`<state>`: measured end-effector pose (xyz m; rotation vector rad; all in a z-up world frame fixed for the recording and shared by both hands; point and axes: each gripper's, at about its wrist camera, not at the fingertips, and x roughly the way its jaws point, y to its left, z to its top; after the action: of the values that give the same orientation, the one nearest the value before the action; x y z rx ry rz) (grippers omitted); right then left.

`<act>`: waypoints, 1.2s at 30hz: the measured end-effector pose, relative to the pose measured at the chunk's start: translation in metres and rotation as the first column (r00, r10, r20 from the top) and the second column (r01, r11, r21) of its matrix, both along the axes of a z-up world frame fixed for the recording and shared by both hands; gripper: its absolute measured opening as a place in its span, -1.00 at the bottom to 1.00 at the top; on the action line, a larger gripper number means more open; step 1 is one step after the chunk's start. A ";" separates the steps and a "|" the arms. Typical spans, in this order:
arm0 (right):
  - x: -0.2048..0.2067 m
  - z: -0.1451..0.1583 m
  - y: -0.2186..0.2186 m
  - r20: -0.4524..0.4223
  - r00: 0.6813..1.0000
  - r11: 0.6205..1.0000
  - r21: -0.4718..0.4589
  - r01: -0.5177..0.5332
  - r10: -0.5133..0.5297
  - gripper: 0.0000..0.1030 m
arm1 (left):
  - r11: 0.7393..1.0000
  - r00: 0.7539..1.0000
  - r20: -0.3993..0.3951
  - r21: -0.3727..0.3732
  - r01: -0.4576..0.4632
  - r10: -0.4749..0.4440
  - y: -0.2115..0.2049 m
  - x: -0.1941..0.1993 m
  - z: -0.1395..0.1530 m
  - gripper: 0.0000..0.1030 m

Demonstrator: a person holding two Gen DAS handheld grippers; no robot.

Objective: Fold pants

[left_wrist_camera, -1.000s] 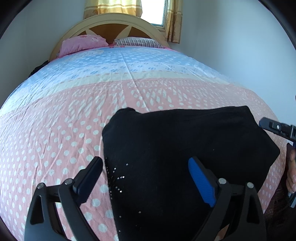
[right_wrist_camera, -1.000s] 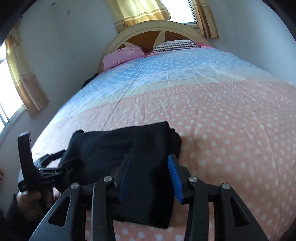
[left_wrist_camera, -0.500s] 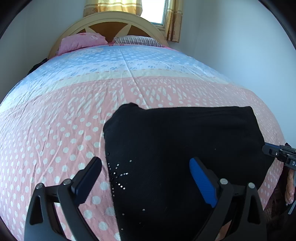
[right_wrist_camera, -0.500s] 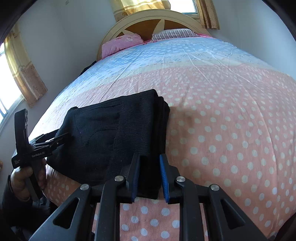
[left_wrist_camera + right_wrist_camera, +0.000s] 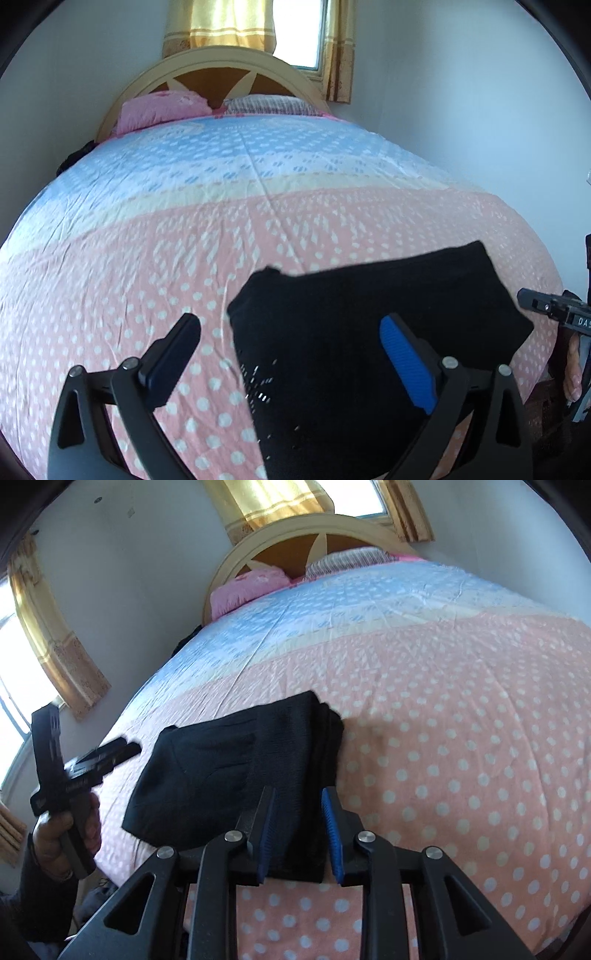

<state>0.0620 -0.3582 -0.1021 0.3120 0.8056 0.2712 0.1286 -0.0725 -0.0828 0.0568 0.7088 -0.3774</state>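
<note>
1. I see the black pants (image 5: 369, 332) lying folded into a compact stack on the pink polka-dot bedspread (image 5: 110, 295), near the foot edge of the bed.
2. My left gripper (image 5: 291, 354) hovers over the stack with its fingers spread wide, gripping nothing; one finger is over the bedspread, the blue-padded one over the dark cloth.
3. My right gripper (image 5: 297, 830) has its fingers partly apart, framing the near edge of the pants (image 5: 258, 768); I cannot tell whether the pads touch the fabric.
4. In the right wrist view, my left gripper (image 5: 110, 753) sits just beside the stack's far-left corner, clear of it.
5. A pink pillow (image 5: 159, 110) and a striped pillow (image 5: 269, 104) rest against the headboard (image 5: 221, 61), well away from the pants.
</note>
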 end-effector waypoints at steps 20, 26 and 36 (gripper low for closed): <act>0.004 -0.028 0.002 -0.114 0.990 0.997 0.018 -0.076 0.078 -0.57 | 0.942 0.903 -0.283 0.002 0.336 -0.322 -0.195 0.066 -0.046 1.00; -0.009 -0.010 -0.003 0.004 0.998 0.998 0.010 -0.062 0.062 -0.01 | 0.952 0.940 -0.153 -0.036 0.303 -0.305 -0.151 0.043 -0.002 1.00; 0.013 -0.003 -0.021 0.029 0.998 0.989 0.135 0.053 -0.057 0.11 | 0.999 0.999 0.006 0.020 0.031 -0.031 0.018 0.012 0.012 1.00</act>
<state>0.0753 -0.3791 -0.1052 0.4544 0.7467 0.2788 0.1405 -0.0542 -0.0703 0.0879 0.7064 -0.4000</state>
